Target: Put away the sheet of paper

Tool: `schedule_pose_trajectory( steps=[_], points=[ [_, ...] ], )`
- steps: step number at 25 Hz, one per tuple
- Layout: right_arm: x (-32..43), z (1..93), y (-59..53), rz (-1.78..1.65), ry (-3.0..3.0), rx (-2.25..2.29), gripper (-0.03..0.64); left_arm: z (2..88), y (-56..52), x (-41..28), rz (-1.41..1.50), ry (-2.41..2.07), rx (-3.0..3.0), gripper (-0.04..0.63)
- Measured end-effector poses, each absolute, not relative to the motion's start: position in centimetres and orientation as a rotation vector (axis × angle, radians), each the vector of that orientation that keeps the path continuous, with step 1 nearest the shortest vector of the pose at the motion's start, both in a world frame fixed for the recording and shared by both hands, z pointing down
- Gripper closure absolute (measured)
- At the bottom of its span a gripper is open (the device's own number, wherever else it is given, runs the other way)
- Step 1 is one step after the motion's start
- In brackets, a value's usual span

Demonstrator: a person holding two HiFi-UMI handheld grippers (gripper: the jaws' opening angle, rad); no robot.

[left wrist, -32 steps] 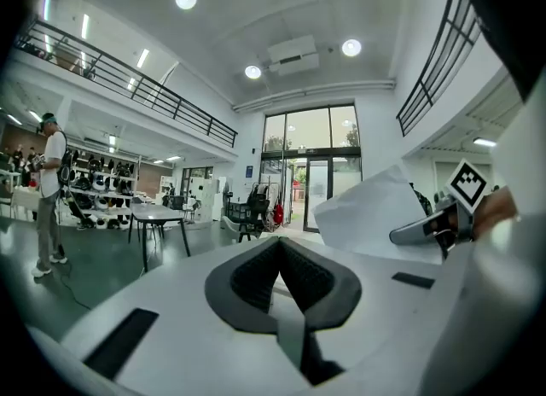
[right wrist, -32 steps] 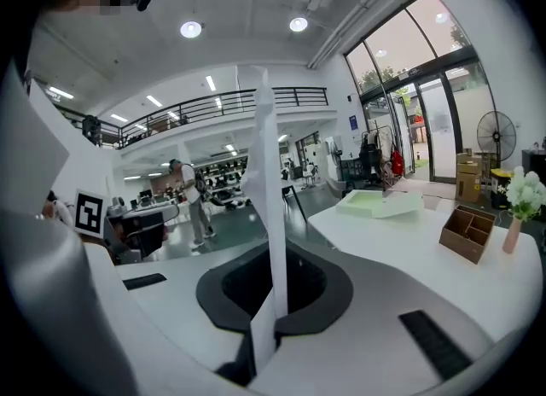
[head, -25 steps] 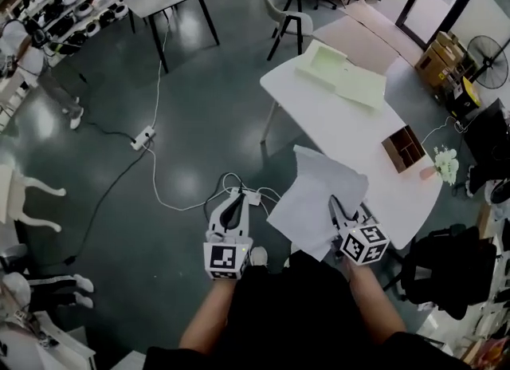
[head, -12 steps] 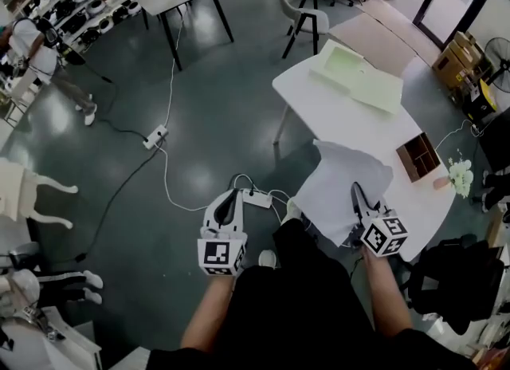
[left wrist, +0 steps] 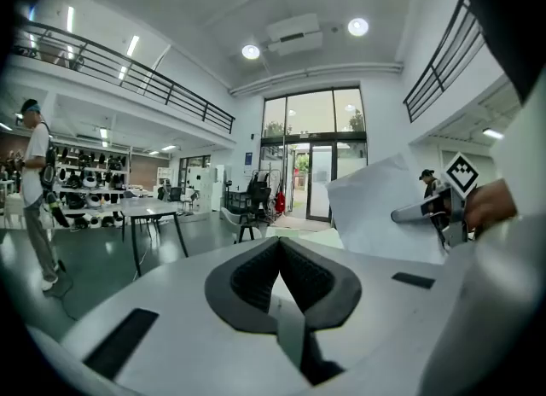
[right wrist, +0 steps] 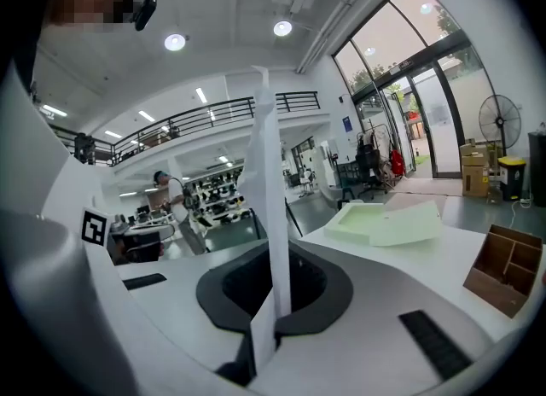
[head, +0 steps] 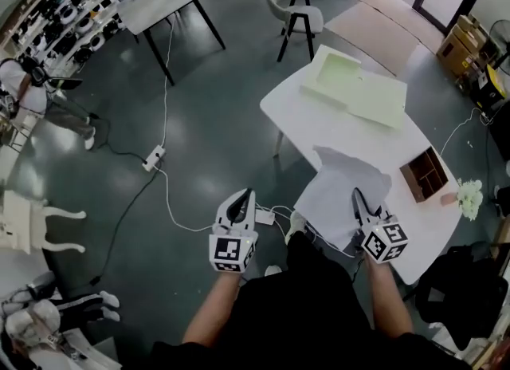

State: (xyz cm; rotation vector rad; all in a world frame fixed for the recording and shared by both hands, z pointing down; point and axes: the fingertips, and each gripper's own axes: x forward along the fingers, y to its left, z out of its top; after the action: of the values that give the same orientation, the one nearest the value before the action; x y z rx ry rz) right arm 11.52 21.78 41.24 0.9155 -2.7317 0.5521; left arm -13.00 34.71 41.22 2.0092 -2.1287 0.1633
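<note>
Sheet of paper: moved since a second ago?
Yes. The sheet of paper, clamped in the right hand-held gripper, has come further over the white table, nearer the wooden box.

The sheet of paper (head: 339,193), pinched in the right gripper (head: 358,198), is carried further in over the white table (head: 315,125), and less of it is left above the floor. The left gripper (head: 244,198) is brought level with the white socket box (head: 264,217), previously ahead of it.

Paper sheet (right wrist: 271,215) pinched between jaws
</note>
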Motion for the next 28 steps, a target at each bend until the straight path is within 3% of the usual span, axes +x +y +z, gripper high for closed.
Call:
schedule_pose_trajectory(
  steps=[13, 28],
  points=[
    [11.3, 42.1, 5.0, 0.639, -2.795, 0.949, 0.618, 38.2, 16.6, -13.3, 0.202, -2.086, 2.104, 0.592],
    [11.2, 44.6, -2.7, 0.765, -2.745, 0.966, 0.618, 40.3, 9.9, -13.5, 0.262, -2.093, 2.058, 0.592]
  ],
)
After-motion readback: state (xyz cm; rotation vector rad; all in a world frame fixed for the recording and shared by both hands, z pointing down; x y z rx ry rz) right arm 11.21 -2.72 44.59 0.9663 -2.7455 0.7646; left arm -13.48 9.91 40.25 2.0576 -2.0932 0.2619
